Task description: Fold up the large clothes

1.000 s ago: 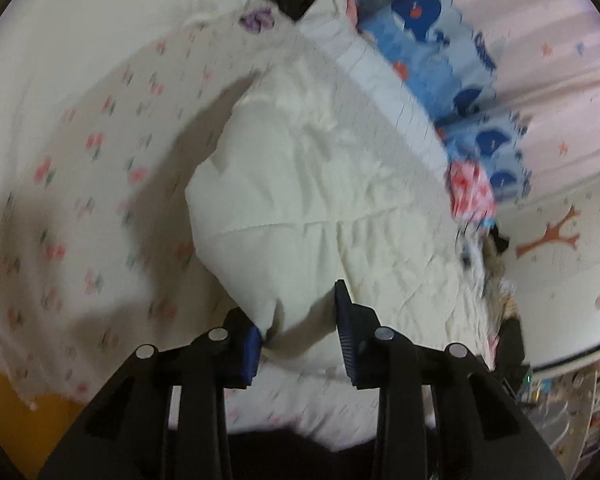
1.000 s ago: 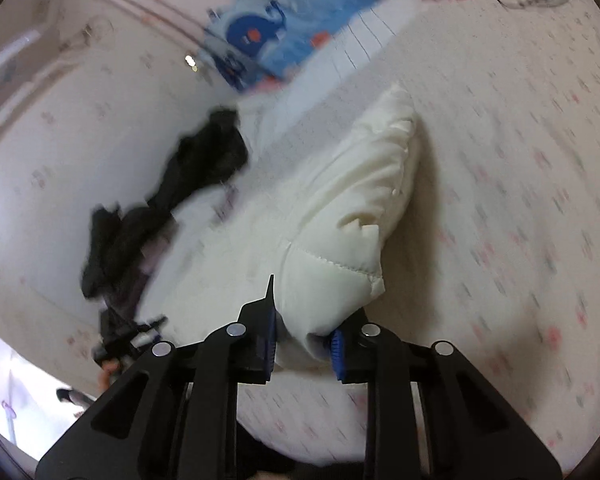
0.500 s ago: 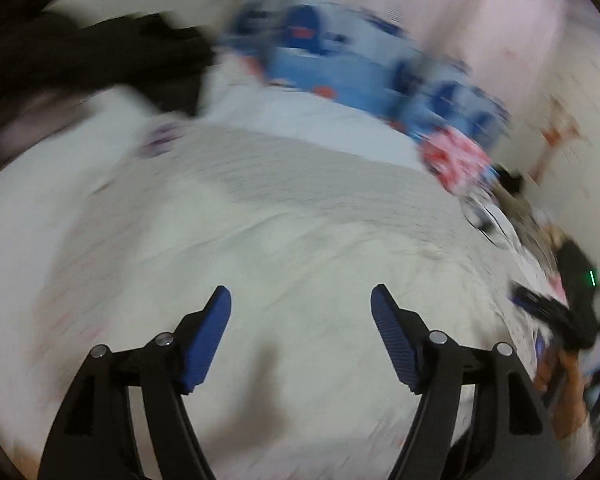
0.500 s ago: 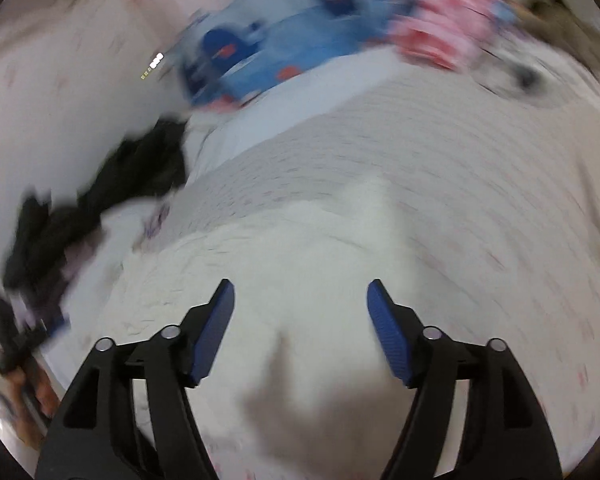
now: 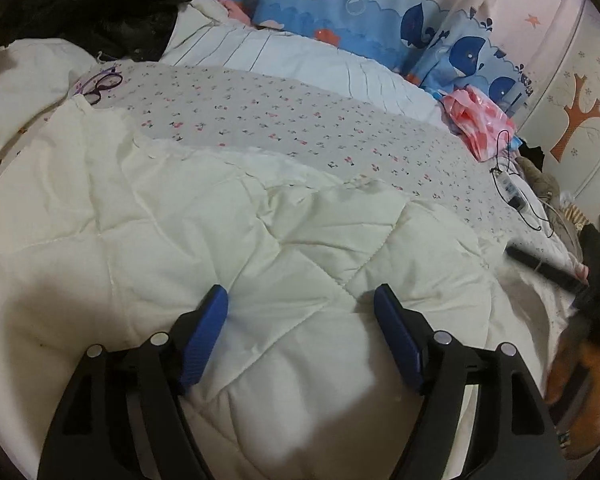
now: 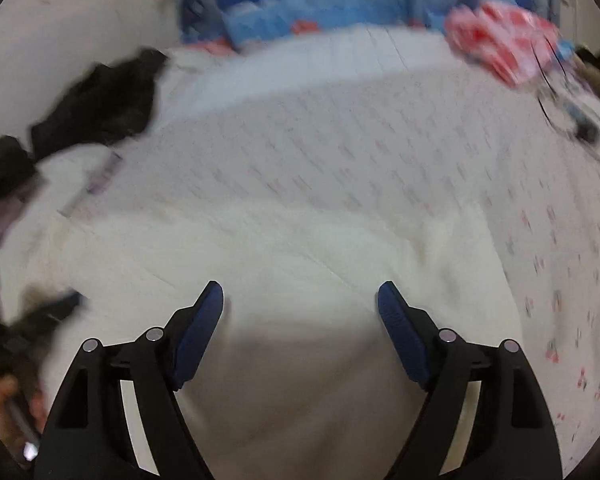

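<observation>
A cream quilted garment (image 5: 228,240) lies spread over the flowered bed sheet (image 5: 300,128). In the left wrist view my left gripper (image 5: 302,300) hovers over its near part, jaws wide and still opening, nothing between the blue pads. The right wrist view is blurred: my right gripper (image 6: 300,298) stands over the same cream garment (image 6: 292,248), jaws wide and opening, nothing between them. The other gripper and the hand that holds it (image 5: 572,364) show at the right edge of the left wrist view.
Black clothes (image 5: 100,4) are heaped at the far left of the bed. Blue whale-print bedding (image 5: 340,4) and a white pleated cover (image 5: 292,56) lie at the back. A pink bag (image 5: 478,120) and a cabled device (image 5: 510,190) rest at the right.
Both grippers let go of the cream garment, which they held pinched and lifted a second ago. It now lies flat on the bed, and both views have swung across it.
</observation>
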`<state>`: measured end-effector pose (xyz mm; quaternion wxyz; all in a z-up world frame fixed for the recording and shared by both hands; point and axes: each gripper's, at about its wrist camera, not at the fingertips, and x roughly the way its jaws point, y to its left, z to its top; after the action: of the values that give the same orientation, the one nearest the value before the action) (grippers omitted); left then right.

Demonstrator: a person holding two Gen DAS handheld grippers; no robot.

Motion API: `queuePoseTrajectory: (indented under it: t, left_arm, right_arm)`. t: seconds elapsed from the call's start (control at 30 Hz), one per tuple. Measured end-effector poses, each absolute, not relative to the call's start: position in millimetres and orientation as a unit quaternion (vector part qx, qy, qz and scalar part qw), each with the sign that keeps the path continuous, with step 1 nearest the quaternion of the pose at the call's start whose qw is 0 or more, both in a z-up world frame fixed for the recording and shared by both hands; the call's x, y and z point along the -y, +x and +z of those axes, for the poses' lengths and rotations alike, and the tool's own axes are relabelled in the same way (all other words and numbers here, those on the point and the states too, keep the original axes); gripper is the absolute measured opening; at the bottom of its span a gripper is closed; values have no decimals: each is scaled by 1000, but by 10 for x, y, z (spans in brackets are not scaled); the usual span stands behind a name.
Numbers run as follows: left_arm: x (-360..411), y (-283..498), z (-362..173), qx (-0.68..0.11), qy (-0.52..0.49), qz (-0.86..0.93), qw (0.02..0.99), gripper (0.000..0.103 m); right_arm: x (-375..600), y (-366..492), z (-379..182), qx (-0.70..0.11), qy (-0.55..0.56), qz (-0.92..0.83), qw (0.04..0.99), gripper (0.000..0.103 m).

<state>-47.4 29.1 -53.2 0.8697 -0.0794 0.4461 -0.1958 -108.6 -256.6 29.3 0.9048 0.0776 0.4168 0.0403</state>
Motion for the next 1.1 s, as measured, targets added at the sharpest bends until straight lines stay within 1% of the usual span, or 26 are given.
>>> queuePoseTrajectory:
  t: [0.03, 0.07, 0.1, 0.13, 0.17, 0.2, 0.23, 0.33, 0.43, 0.5, 0.6, 0.63, 0.67, 0.7, 0.73, 0.77, 0.83, 0.9, 0.97, 1.03, 1.07, 1.1]
  left_arm:
    - [-233, -465, -522, -443, -70, -193, 873, 76]
    - [-194, -492, -521, -438, -57, -188, 877, 76]
    - [-153, -519, -517, -433, -47, -185, 881, 77]
    - [-135, -512, -498, -431, -43, -183, 883, 77]
    - [-139, -516, -491, -427, -44, -184, 884, 77]
    - [-149, -521, -462, -420, -47, -184, 888, 77]
    - [-143, -529, -459, -419, -46, -184, 888, 78]
    - [-111, -554, -487, -416, -27, -179, 891, 79]
    - [-126, -565, -487, -412, -27, -181, 893, 79]
    - [-135, -575, -479, -409, -28, -180, 894, 80]
    - [-113, -611, -469, -404, -18, -171, 899, 81]
    - [-99, -621, -464, -402, -12, -166, 901, 82]
    - [-83, -632, -458, -400, -5, -160, 903, 83]
    - [-73, -643, -449, -398, -1, -156, 904, 83]
    - [-57, -675, -417, -395, 7, -152, 906, 83]
    - [-42, -727, -375, -392, 18, -140, 909, 83]
    - [-60, -908, -231, -377, 27, -133, 916, 83]
    - [-181, -1120, -73, -375, 0, -150, 915, 85]
    - [-347, -1265, 39, -377, -31, -155, 912, 85]
    - [-680, -1396, 204, -375, -96, -157, 908, 87]
    - [-821, -1431, 251, -373, -124, -154, 907, 90]
    - [-995, -1471, 291, -370, -157, -147, 904, 91]
  right_arm:
    - [2432, -1007, 351, -413, 63, 53, 907, 81]
    - [2277, -881, 352, -412, 41, 62, 908, 89]
    - [2149, -743, 257, -419, 15, 60, 906, 91]
    - [2085, -616, 109, -436, -5, 54, 898, 91]
    - [2050, -423, -248, -489, -8, 54, 870, 93]
    - [2091, -343, -429, -510, 19, 61, 858, 95]
    - [2135, -309, -467, -511, 37, 59, 857, 95]
    - [2123, -320, -429, -506, 26, 58, 860, 95]
    - [2174, -465, -259, -513, 35, 49, 856, 94]
    - [2149, -816, 56, -476, 42, 67, 876, 94]
    - [2153, -1342, 251, -440, 30, 73, 894, 96]
    - [2174, -1460, 201, -444, 29, 66, 893, 96]
    - [2185, -1526, -28, -476, 24, 59, 877, 96]
    - [2183, -1546, -139, -484, 16, 62, 873, 96]
    - [2172, -1604, -198, -467, 1, 67, 881, 96]
    - [2152, -1620, -186, -467, -6, 64, 882, 96]
    - [2124, -1588, -83, -487, 12, 50, 872, 96]
    - [2104, -1654, 87, -482, 60, 69, 871, 96]
    - [2009, -1773, 223, -463, 60, 85, 880, 96]
    - [1908, -1843, 149, -470, 41, 91, 877, 96]
    - [1852, -1846, -19, -490, 24, 88, 867, 96]
    - [1807, -1889, -120, -484, 5, 88, 871, 96]
